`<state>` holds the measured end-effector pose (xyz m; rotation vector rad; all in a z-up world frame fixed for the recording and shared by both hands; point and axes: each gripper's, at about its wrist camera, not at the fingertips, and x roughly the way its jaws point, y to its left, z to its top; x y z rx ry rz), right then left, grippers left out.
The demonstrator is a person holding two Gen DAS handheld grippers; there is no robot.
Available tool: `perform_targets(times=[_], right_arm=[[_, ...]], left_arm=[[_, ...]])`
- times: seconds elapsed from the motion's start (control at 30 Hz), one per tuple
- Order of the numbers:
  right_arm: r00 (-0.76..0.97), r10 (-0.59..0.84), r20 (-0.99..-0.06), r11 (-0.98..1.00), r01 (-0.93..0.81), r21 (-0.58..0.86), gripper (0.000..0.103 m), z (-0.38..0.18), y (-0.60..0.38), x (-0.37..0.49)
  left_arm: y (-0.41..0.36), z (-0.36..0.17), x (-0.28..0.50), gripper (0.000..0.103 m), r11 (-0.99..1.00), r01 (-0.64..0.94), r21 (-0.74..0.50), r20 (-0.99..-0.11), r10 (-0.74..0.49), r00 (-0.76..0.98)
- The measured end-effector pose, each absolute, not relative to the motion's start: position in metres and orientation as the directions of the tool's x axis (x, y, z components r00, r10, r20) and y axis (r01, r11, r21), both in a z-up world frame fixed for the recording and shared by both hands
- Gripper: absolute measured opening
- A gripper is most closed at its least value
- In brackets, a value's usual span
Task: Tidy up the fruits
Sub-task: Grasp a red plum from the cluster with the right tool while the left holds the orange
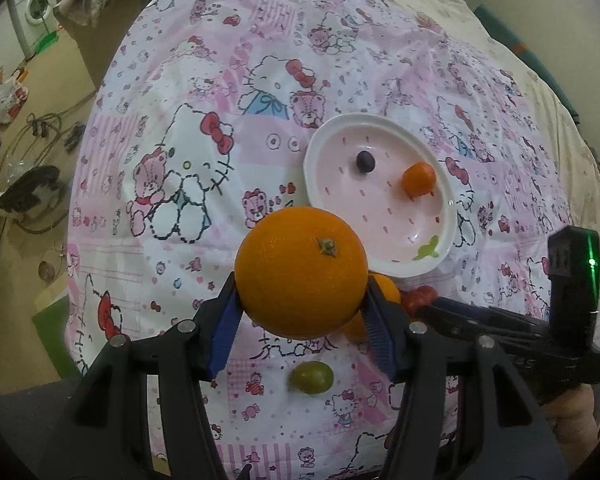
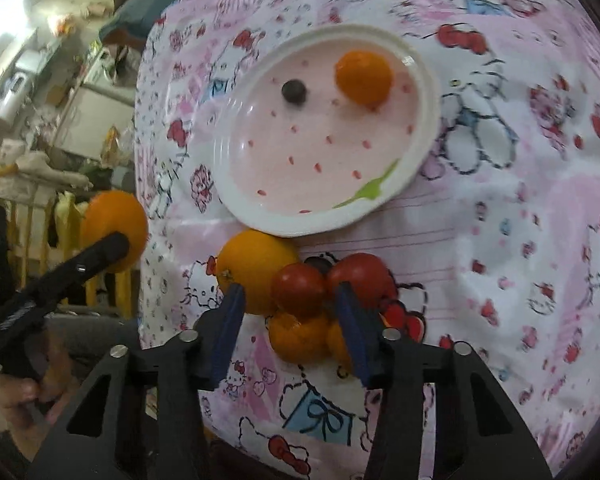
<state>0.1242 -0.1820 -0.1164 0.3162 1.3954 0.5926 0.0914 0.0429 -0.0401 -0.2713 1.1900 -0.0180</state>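
no readable text or numbers, only cartoon cat prints on the pink cloth (image 1: 188,92); nothing legible elsewhere

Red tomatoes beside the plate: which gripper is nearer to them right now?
Right. The right gripper has its blue fingers around the red tomatoes. The left gripper is off to the side, clamped on a large orange, clear of them.

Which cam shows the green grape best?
Left wrist: the green grape lies in plain sight on the patterned cloth, just below the large orange held in the left gripper. The right wrist view does not show it at all.
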Motion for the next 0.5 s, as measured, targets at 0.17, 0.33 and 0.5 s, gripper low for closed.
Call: perform_targets(times=[0.17,0.33,0.5], right_arm=[[0.069,0.525,-0.848,0.834,-0.238,0.497,0.036,-0.118,-0.1728,0.1269],[0.054,0.52,-0.853,0.831,-0.263,0.49,0.032,-0.1211,-0.173,0.1285],[0.052,0.521,-0.852,0.828,-0.274,0.489,0.033,-0.1223,-0.1723,0.1298]], left_arm=[[0.0352,-0.0408,0.0919,0.054,0.973,-0.099,-0.209,-0.916,-0.159,0.368],[0.0336,-0.0422,0.0922,0.054,0.973,-0.098,-0.208,-0.918,-0.159,0.364],[0.034,-0.0438,0.0927,0.054,0.975,-0.104,-0.194,-0.92,-0.144,0.365]])
